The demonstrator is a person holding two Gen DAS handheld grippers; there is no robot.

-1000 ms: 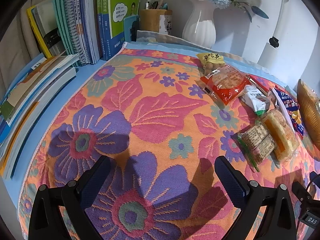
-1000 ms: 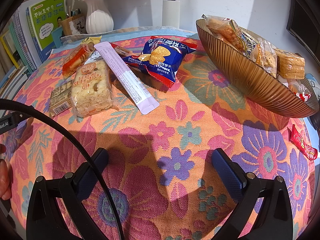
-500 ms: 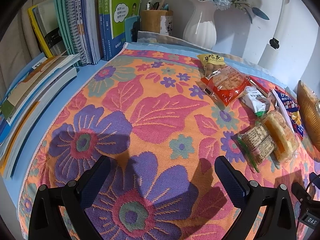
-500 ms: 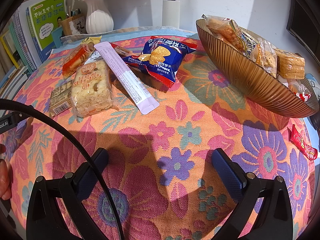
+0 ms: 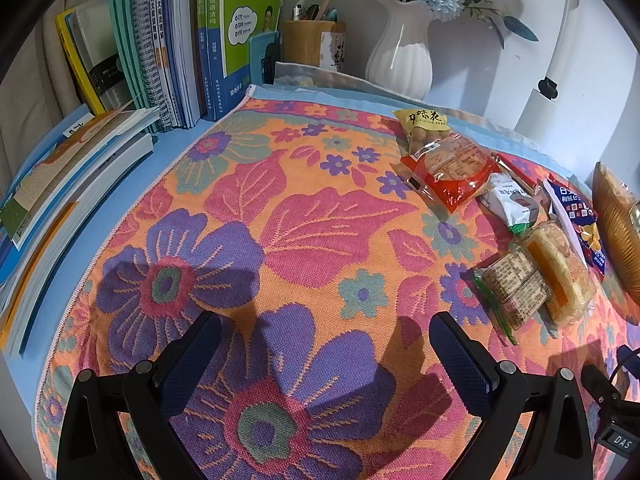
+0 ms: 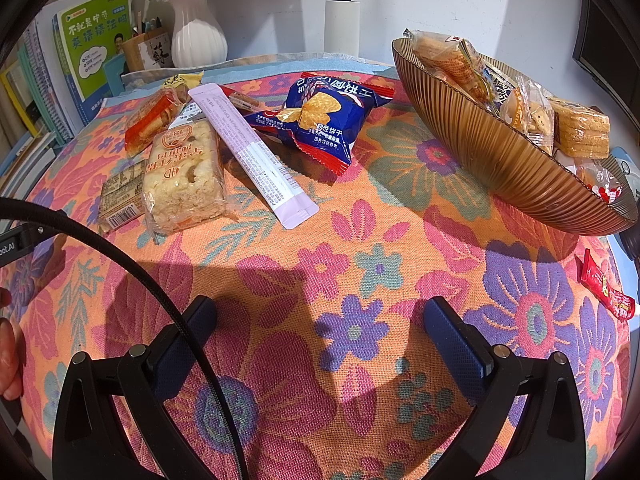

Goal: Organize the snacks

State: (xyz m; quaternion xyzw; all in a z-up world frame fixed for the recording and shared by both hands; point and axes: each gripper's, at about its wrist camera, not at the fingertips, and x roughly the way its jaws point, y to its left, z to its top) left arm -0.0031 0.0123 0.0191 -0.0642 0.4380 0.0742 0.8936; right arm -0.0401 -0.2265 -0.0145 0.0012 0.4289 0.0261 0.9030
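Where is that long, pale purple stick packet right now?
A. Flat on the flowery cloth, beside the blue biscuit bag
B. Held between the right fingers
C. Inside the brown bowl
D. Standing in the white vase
A: the purple stick packet lies flat on the cloth, next to the blue biscuit bag, outside the bowl.

— What's on the tabletop (image 5: 116, 200) under my fingers?
— A floral cloth (image 6: 320, 280) covers most of it; blue shows at the left edge, where books (image 5: 168, 40) stand.
— And on the cloth?
— Snack packets: blue biscuit bag (image 6: 324, 116), lilac stick (image 6: 252, 152), rice cake (image 6: 184, 176). A ribbed amber bowl (image 6: 500, 160) sits right, a red sachet (image 6: 606, 290) near it.
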